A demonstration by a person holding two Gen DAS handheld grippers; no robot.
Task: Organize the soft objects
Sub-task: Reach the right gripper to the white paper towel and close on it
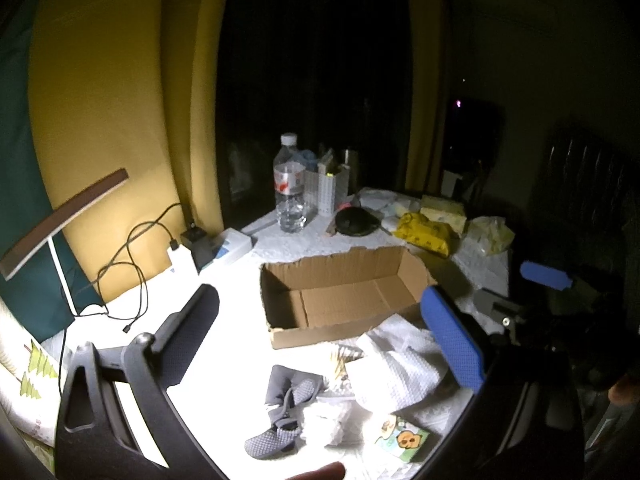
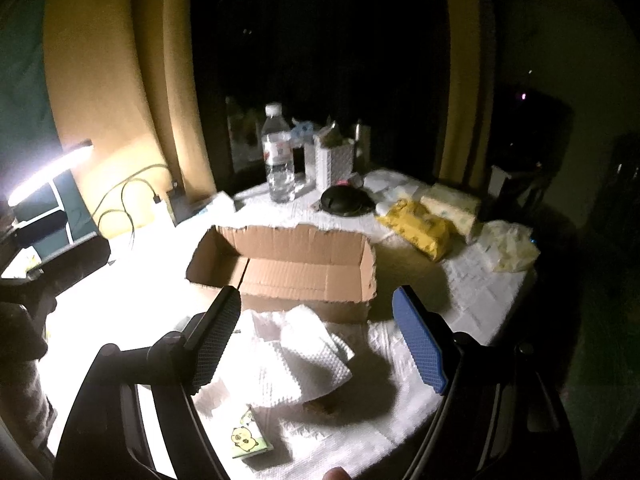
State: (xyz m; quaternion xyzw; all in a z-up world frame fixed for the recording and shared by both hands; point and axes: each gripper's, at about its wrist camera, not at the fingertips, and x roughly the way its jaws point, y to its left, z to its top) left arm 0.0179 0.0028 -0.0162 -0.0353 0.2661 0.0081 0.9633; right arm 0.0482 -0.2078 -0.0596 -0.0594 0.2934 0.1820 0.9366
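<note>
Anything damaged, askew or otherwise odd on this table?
Yes. The open brown cardboard box has ragged, torn top edges, with no flaps visible. In front of it, the crumpled white waffle-textured cloth and grey knit baby shoes lie in a loose heap. Nothing looks spilled.

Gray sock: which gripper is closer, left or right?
Left. The gray sock lies between and just ahead of the open left gripper. The right gripper, also open, hovers over the white cloth; the sock isn't in its view.
</note>
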